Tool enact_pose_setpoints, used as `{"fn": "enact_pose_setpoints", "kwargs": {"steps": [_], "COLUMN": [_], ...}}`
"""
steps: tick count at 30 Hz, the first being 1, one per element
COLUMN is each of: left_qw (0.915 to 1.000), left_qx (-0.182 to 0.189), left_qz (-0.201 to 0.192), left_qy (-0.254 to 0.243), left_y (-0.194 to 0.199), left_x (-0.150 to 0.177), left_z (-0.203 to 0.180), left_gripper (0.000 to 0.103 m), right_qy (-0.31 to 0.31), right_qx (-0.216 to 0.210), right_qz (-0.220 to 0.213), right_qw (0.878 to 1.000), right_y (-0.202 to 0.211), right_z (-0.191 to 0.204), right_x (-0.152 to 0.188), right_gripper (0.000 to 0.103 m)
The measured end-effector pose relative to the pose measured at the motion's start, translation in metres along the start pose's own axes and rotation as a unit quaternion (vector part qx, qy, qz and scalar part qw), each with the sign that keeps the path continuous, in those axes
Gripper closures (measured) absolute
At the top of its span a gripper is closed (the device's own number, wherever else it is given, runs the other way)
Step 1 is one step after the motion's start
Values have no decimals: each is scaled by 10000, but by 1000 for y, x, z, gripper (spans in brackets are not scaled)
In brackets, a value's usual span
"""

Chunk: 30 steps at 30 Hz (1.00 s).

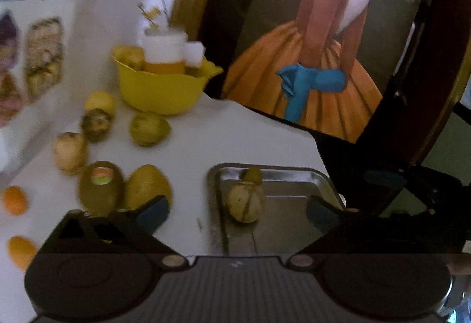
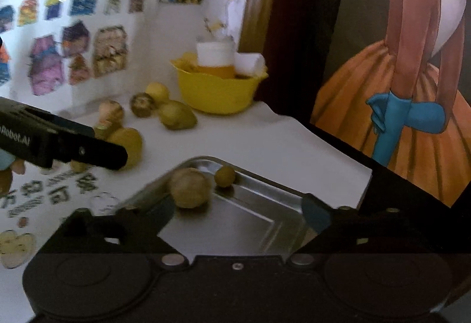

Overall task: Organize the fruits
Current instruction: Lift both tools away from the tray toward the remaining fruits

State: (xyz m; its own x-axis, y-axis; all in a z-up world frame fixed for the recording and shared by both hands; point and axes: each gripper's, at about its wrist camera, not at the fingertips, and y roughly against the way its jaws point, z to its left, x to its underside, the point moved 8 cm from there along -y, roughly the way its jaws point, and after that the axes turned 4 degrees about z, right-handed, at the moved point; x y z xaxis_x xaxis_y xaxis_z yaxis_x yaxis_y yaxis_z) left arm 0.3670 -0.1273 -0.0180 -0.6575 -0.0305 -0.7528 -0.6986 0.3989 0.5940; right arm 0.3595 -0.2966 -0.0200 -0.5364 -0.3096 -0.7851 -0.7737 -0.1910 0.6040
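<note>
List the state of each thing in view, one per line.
Left tool: open, empty.
Right tool: open, empty, over the tray.
Metal tray: holds two fruits.
Round pale fruit: upright in tray.
Small green fruit: at tray's far wall.
Yellow bowl: filled.
Stickered fruit: loose on table.

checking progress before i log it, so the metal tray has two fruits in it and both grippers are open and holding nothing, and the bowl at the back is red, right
Only the colour is wrong: the bowl at the back is yellow, as the left wrist view shows. The rest holds: the metal tray has two fruits in it, a larger pale fruit and a small green fruit, and the left gripper and right gripper are open and holding nothing.
</note>
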Motion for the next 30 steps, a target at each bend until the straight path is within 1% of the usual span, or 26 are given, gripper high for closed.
{"fn": "enact_pose_setpoints", "kwargs": {"steps": [4,9,13,21,25,30], "left_qw": [9997,9989,9985,9981,9982,9982], "left_qx": [-186,-288,-317,-428,-447,-526], "left_qz": [-158,-355,-426,-399,-367,-207], "left_qy": [45,-39,-141,-209,-140,-184], "left_y": [33,73,100,139,152,162], "left_x": [6,20,39,78,97,119], "left_z": [4,0,-3,3,13,24], "left_gripper": [1,1,1,1,0,0], "right_qy": [-71,-108,-217,-382,-398,-384], "right_qx": [-207,-244,-169,-298,-318,-388], "right_qz": [-180,-216,-46,222,409,751], "right_qw": [9996,9994,9996,9986,9979,9957], "right_y": [29,65,88,125,136,142], "right_z": [22,50,71,102,115,134], "right_x": [3,13,27,58,73,89], "right_gripper": [1,1,1,1,1,1]}}
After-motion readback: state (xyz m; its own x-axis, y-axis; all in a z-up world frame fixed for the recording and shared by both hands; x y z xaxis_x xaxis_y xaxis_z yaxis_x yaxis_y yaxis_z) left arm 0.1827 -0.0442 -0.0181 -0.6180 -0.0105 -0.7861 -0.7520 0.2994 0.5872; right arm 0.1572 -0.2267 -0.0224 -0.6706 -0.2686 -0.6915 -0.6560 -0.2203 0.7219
